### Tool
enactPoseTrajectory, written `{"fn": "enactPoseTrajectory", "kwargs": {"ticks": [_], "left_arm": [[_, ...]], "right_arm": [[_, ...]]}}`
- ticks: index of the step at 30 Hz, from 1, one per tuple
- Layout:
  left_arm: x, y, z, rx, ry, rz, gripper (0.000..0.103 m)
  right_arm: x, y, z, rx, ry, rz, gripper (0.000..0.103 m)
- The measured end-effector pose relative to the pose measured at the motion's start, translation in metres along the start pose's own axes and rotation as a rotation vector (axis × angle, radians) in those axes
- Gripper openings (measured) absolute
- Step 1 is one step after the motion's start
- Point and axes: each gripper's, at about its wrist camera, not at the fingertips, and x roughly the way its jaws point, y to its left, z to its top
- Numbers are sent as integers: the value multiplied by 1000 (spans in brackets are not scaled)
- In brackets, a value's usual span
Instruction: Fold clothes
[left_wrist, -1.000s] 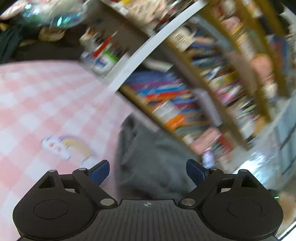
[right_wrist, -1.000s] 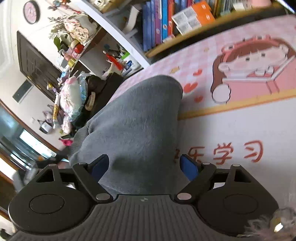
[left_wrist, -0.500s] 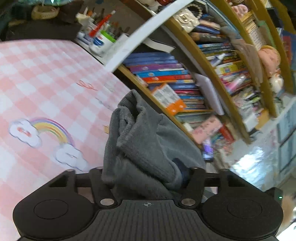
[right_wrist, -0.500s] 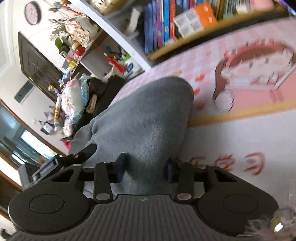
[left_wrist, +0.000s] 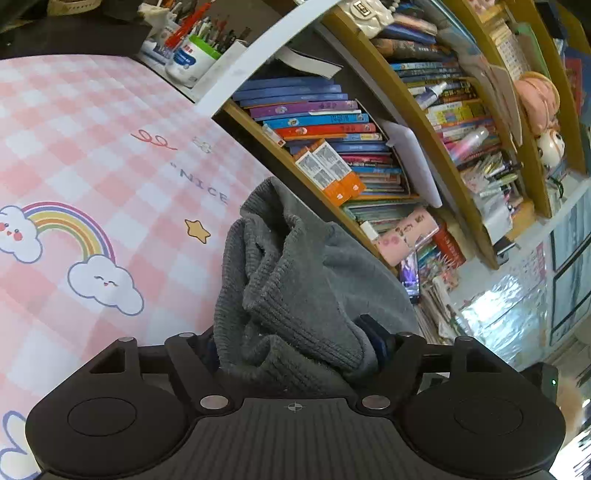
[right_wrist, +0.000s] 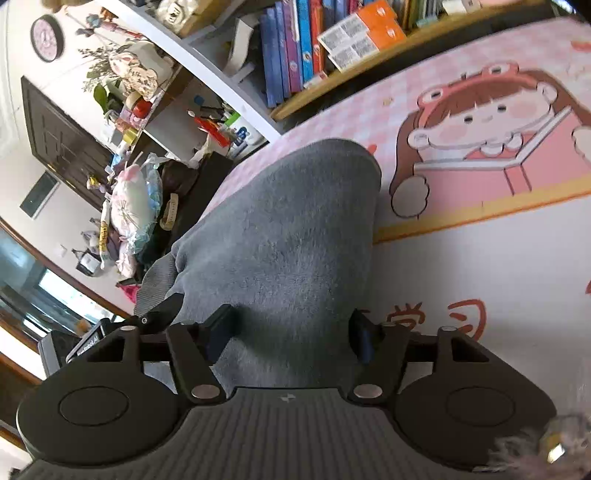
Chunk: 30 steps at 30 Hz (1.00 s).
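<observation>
A grey knitted garment (left_wrist: 295, 288) lies bunched on the pink patterned table mat (left_wrist: 92, 155). My left gripper (left_wrist: 295, 343) is shut on its ribbed edge, with folds piled between the blue pads. In the right wrist view the same garment (right_wrist: 288, 236) stretches away as a smooth grey fold over the mat (right_wrist: 480, 266). My right gripper (right_wrist: 288, 332) is shut on the near end of that fold. The left gripper's body (right_wrist: 110, 332) shows at the lower left of the right wrist view, holding the garment's ribbed end.
A bookshelf full of books (left_wrist: 351, 140) runs along the far edge of the table. A pen holder (left_wrist: 195, 51) stands at the back corner. A dark cabinet with toys and bags (right_wrist: 140, 184) sits beyond the table's left end.
Both grippers were open a second ago and have closed on the grey garment. The left gripper's end of the cloth has bunched up between its fingers.
</observation>
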Motion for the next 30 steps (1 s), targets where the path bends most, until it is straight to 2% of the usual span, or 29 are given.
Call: {"fn": "enactPoseTrajectory", "kwargs": {"ticks": [2,4,6,10,17,30], "left_arm": [[2,-1,0,4,2,-1,72],[1,0,0,-4,9,-13,67],[1,-1,1,-3,11,-19,60],[1,-8,5,28,14,-29,57],[21,-17,25,40,22,-58,56],[68,-43,62,105,19,-90,57]], "right_arm": [[3,-3,0,16,11,13,63],[4,-4,0,10,15,26,54],[2,1,1,-23,12,27,47],[-5,10,7,-92,-2,13,42],[-11,10,31,-140,-30,12,40],[-10,-6,82,-149,-100,3,40]]}}
